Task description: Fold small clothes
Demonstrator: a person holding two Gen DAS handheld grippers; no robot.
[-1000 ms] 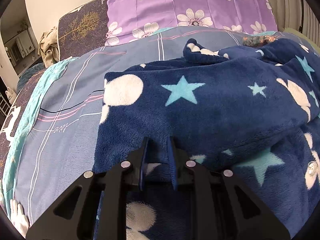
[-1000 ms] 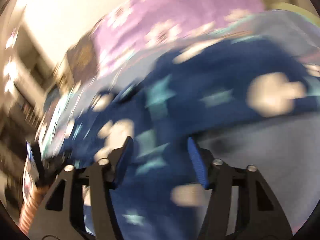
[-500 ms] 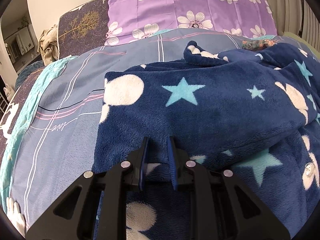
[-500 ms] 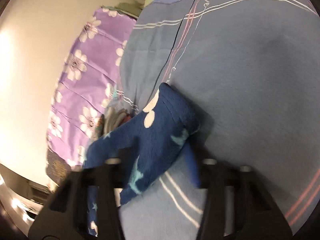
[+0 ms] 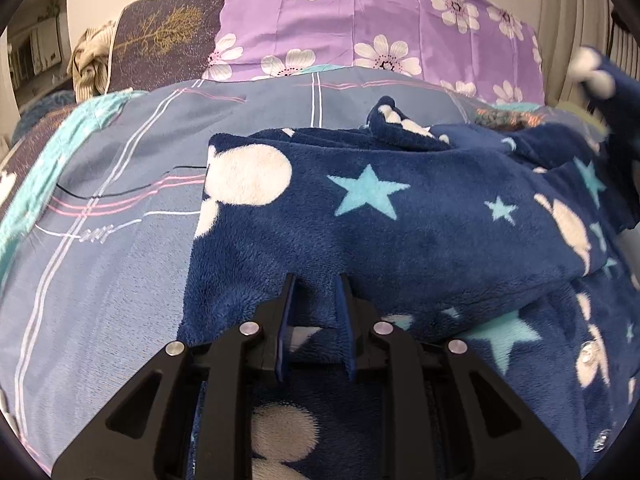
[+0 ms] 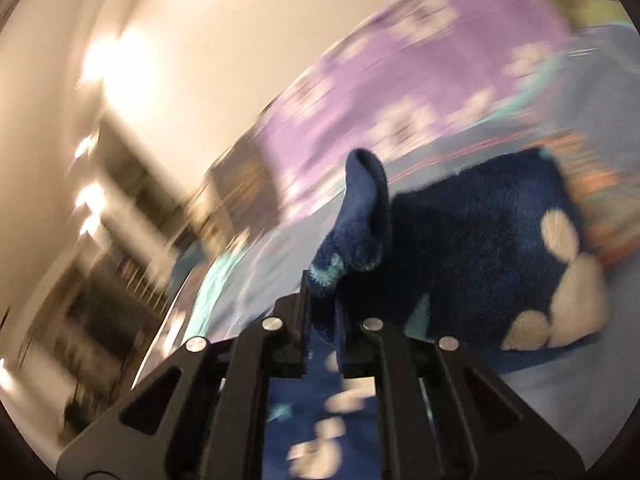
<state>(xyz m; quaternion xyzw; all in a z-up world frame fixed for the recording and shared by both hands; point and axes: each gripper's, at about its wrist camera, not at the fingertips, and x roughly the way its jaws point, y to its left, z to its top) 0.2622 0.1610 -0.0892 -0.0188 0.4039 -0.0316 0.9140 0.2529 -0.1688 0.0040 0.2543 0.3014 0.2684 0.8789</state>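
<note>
Bed: grey-blue striped sheet [image 5: 120, 200], purple floral pillow [image 5: 360, 20] at its head.
Garment: navy fleece [image 5: 400, 220] with stars, spread over the sheet's middle and right side.
Left gripper [image 5: 316, 280]: unmoved, pinching a fold at the fleece's near edge.
Right gripper [image 6: 322, 292]: jaws stood spread a second ago; now pressed together on a fleece corner, which lifts clear of the sheet amid motion blur.
Meaning: likely a fold beginning, the left hand anchoring.
</note>
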